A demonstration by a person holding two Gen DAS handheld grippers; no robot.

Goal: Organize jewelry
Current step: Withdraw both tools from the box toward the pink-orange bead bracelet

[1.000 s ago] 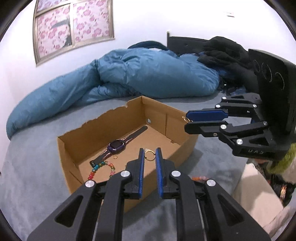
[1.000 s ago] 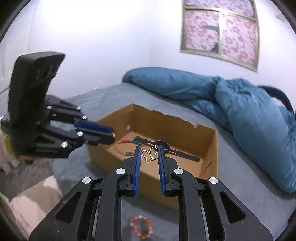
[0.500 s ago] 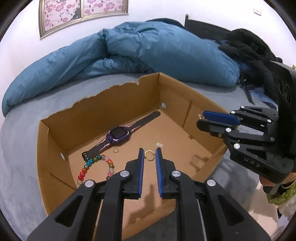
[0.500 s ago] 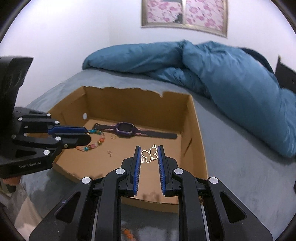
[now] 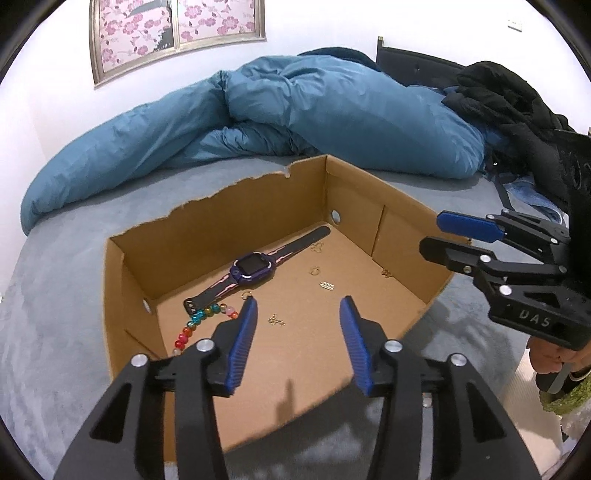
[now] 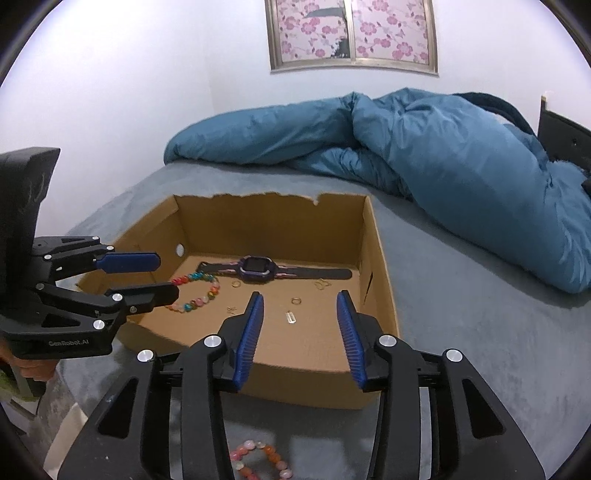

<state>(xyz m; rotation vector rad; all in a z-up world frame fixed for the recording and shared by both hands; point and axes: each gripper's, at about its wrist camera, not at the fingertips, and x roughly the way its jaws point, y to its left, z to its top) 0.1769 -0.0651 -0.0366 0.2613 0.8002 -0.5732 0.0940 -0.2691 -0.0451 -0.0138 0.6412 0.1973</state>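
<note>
An open cardboard box point(image 5: 229, 206) point(image 6: 380, 266) sits on the grey bed. Inside lie a purple watch point(image 5: 253, 266) point(image 6: 256, 268), a multicoloured bead bracelet point(image 5: 195, 321) point(image 6: 199, 291), a gold ring point(image 5: 314, 271) point(image 6: 296, 301), a gold butterfly pendant point(image 5: 316, 246) point(image 6: 321, 284) and a small gold bar point(image 5: 327, 285) point(image 6: 291, 317). My left gripper point(image 5: 298, 314) is open and empty over the box's near edge. My right gripper point(image 6: 300, 308) is open and empty above the box's near side. A pink-orange bead bracelet point(image 6: 258, 459) lies on the bed outside the box, under the right gripper.
A rumpled blue duvet point(image 5: 295, 114) point(image 6: 443, 147) lies behind the box. Black clothing point(image 5: 509, 107) is piled at the far right. A flower-patterned window point(image 6: 352, 35) is on the white wall. The bed edge lies to the right in the left wrist view.
Both grippers have opened. The gold ring left the left gripper and the butterfly pendant left the right gripper; both now lie in the box.
</note>
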